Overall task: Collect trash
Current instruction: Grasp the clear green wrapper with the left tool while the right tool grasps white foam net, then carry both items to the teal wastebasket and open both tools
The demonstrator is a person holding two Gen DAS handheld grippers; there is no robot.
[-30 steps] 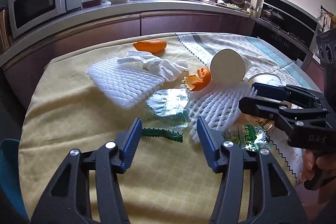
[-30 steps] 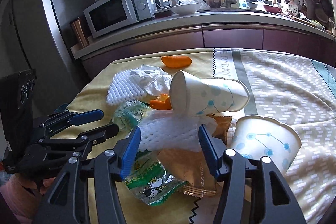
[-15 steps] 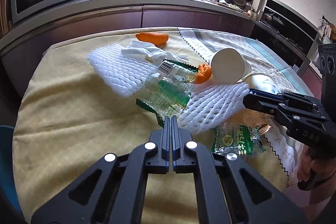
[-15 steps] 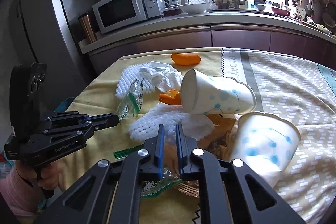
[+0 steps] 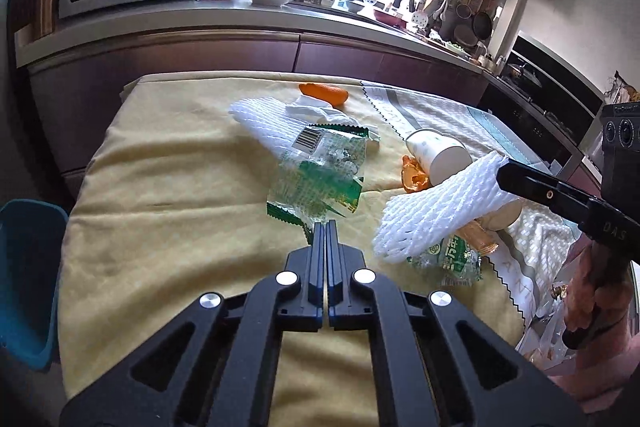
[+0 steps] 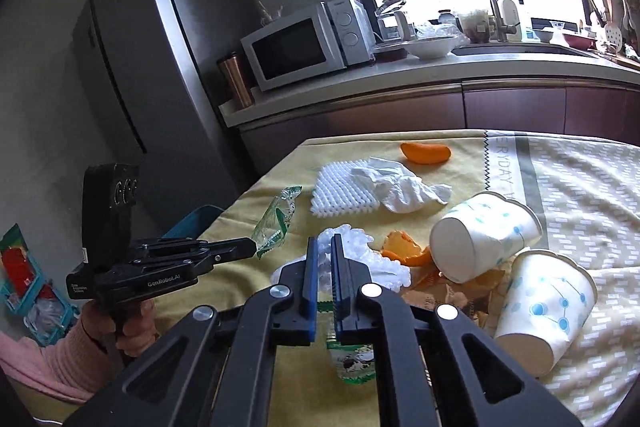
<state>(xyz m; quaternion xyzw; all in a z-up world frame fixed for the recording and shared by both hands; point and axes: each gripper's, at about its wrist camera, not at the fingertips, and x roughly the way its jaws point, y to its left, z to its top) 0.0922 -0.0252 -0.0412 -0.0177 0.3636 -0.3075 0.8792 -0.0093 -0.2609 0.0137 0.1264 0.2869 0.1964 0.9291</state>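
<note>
My left gripper is shut on the corner of a clear green snack wrapper, which hangs lifted above the yellow tablecloth. The right wrist view shows that gripper at the left with the wrapper dangling from its tip. My right gripper has a white foam fruit net between its pads, and its jaws are closing the last bit on it. In the left wrist view the net hangs raised from the right gripper.
On the cloth lie a second foam net, a crumpled tissue, orange peels, two tipped paper cups and another green wrapper. A blue bin stands left of the table.
Both grippers went from open to shut, the left on the green wrapper and the right on the foam net. Both pieces have since been lifted off the cloth.
</note>
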